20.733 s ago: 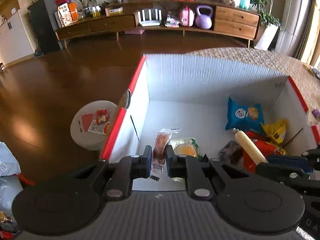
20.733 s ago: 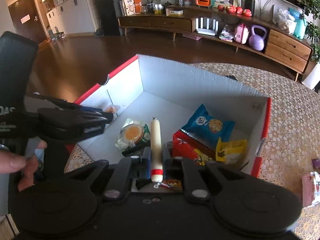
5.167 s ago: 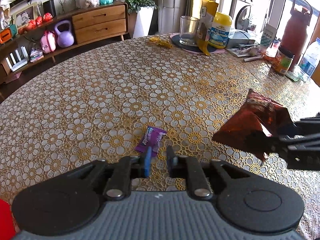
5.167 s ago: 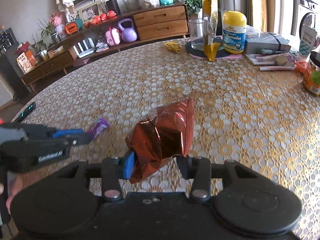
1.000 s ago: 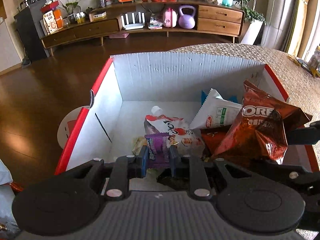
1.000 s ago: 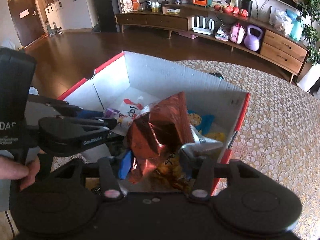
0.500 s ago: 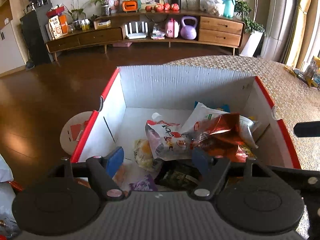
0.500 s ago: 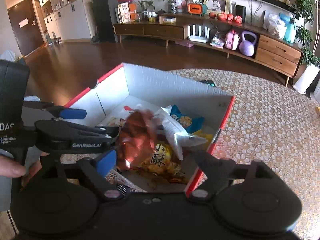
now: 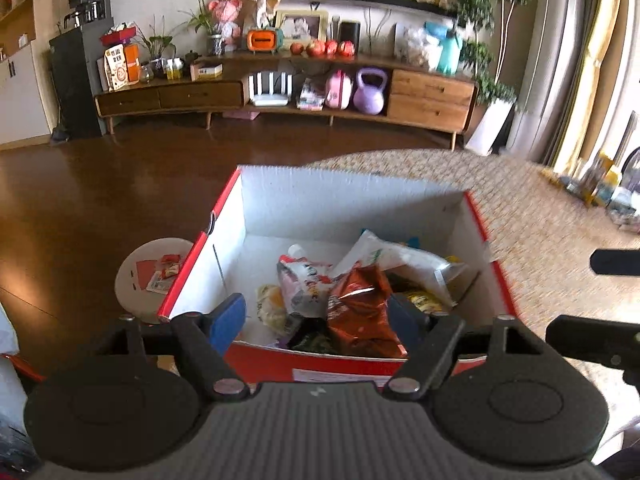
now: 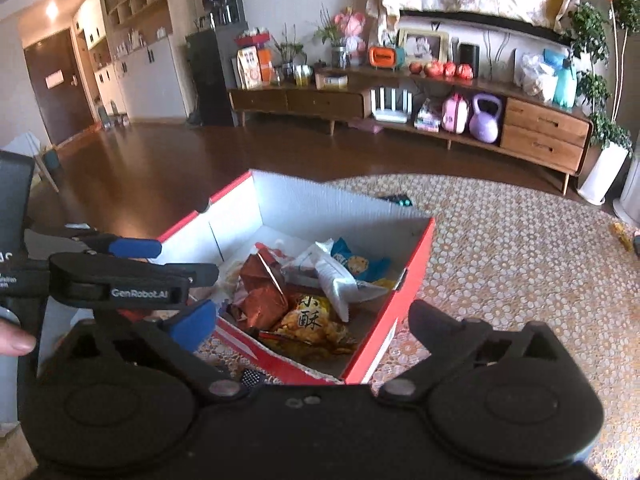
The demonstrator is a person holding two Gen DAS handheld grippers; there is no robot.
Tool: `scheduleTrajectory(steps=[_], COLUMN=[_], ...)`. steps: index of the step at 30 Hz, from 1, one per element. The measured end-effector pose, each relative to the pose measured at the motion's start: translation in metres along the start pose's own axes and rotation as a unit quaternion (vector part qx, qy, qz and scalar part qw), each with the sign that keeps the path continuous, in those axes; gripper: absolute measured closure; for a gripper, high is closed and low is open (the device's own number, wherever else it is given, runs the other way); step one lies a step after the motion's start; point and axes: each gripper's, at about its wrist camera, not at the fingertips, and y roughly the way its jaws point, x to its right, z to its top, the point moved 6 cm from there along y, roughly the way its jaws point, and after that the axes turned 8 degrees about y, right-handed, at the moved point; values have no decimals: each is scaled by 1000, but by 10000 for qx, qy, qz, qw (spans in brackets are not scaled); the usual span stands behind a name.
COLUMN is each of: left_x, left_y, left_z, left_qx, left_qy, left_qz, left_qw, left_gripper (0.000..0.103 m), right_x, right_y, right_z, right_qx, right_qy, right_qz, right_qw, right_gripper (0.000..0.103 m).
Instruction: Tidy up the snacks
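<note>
A red cardboard box with white inside walls (image 9: pixel 344 204) (image 10: pixel 320 204) stands on the table and holds several snack packs. A shiny red-brown Oreo bag (image 9: pixel 360 304) (image 10: pixel 262 294) lies on the pile, beside a white pouch (image 9: pixel 404 260) (image 10: pixel 336 280) and a yellow pack (image 10: pixel 310 320). My left gripper (image 9: pixel 320 320) is open wide and empty, above the box's near wall. My right gripper (image 10: pixel 308 324) is open wide and empty, above the box's near corner. The left gripper also shows at the left of the right wrist view (image 10: pixel 136 276).
The round table has a gold floral cloth (image 10: pixel 520 264). A white round stool (image 9: pixel 148 276) with small packets stands on the brown floor left of the box. A long wooden sideboard (image 9: pixel 280 92) lines the far wall. Small items lie at the table's far right edge (image 9: pixel 600 188).
Both grippers have opened and dropped the purple snack and the Oreo bag into the box. Both have since pulled back and up from the box.
</note>
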Motion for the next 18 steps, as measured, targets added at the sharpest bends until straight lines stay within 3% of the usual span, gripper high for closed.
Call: scheduleTrajectory(steps=[4, 8, 18], left_x=[10, 24, 50], left_y=[-23, -42, -70], left_z=[3, 4, 1], left_qx=[296, 490, 743], left_qy=[-25, 25, -8], left_qz=[-37, 38, -132], left_qw=[9996, 9988, 9971], left_gripper=[15, 1, 0], right_x=[5, 11, 18], right_y=[-23, -46, -79], right_z=[-2, -4, -15], right_qx=[293, 608, 1109], right_qy=[14, 9, -215], right_qz=[57, 70, -139], right_qw=[9996, 9981, 9935], right_gripper=[0, 0, 0])
